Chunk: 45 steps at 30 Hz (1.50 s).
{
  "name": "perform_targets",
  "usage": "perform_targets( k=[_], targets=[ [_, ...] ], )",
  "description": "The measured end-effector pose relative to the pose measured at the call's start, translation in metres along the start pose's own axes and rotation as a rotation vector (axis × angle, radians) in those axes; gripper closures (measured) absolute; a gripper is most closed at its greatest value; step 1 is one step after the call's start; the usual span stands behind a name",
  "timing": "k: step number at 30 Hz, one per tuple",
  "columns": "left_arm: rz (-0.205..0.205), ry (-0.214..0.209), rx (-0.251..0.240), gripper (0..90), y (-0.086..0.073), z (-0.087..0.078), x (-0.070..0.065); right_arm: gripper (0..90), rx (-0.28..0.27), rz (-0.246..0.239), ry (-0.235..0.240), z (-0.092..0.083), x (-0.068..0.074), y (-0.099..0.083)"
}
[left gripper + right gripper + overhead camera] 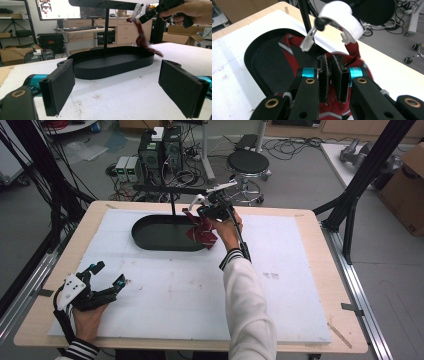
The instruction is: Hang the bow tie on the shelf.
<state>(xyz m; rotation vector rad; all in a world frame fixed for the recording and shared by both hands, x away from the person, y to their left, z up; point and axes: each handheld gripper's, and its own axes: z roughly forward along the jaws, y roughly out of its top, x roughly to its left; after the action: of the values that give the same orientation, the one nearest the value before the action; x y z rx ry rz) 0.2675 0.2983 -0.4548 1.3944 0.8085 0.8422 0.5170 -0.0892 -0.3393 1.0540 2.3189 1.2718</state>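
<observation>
In the right gripper view, the red cloth [337, 113] passes under the right gripper [331, 75] and is cut off by the bottom edge, so its full extent cannot be read; whether the nearly closed jaws actually pinch fabric is hidden by the pads [323, 75] themselves. Beyond the jaws, a white clip [308, 41] is blurred, and the white ribbed piece [342, 18] above it is too soft to identify. The black post [305, 15] runs off the top edge. In the left gripper view, the cloth's [142, 38] lower end is smeared, and the far hand [192, 11] is cut by the top and right edges.
</observation>
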Motion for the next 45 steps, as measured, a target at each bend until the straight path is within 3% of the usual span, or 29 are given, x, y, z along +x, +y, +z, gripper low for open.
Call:
perform_targets(
  k=[6,12,14,17,20,24,28,29,33,34,38,40,45],
  targets=[
    [-0.001,-0.003,0.008,14.1,0.0,0.0,0.001,81.8,-0.005,0.017,0.002,-0.001,-0.002,-0.001],
    [-0.001,-0.003,0.008,14.1,0.0,0.0,0.0,71.3,-0.001,0.013,0.03,-0.006,-0.003,-0.001],
    [-0.001,-0.003,0.009,14.1,0.0,0.0,0.0,60.9,-0.006,0.001,0.046,-0.008,-0.002,0.0],
    [0.001,-0.003,0.009,14.1,0.0,0.001,0.0,36.3,-0.023,-0.002,0.105,-0.011,-0.003,-0.001],
    [0.0,-0.001,0.008,14.1,0.0,0.001,0.0,14.2,0.001,-0.027,0.12,-0.015,-0.002,-0.001],
    [-0.001,-0.004,0.014,14.1,0.0,0.001,0.001,10.4,0.004,-0.032,0.151,-0.026,-0.002,-0.003],
    [-0.004,-0.004,0.013,14.1,0.0,0.001,0.001,9.8,-0.073,-0.038,0.141,-0.055,-0.002,-0.014],
    [-0.002,-0.005,0.013,14.1,0.0,0.001,0.001,9.8,-0.073,-0.038,0.141,-0.055,-0.002,-0.014],
    [-0.002,-0.006,0.017,14.1,0.001,0.001,0.001,9.8,-0.13,-0.034,0.117,-0.086,-0.002,-0.031],
    [-0.001,-0.006,0.017,14.1,0.001,0.001,0.001,9.8,-0.166,-0.046,0.105,-0.095,-0.001,-0.037],
    [-0.001,-0.003,0.01,14.1,0.0,0.001,0.0,9.8,-0.247,-0.045,0.077,-0.135,0.003,-0.065],
    [-0.001,-0.002,0.006,14.1,0.0,0.0,0.0,9.8,-0.303,-0.051,0.038,-0.155,0.008,-0.084],
    [0.01,0.001,0.01,14.1,0.0,0.001,0.0,9.8,-0.414,-0.036,-0.02,-0.191,0.016,-0.132]
  ],
)
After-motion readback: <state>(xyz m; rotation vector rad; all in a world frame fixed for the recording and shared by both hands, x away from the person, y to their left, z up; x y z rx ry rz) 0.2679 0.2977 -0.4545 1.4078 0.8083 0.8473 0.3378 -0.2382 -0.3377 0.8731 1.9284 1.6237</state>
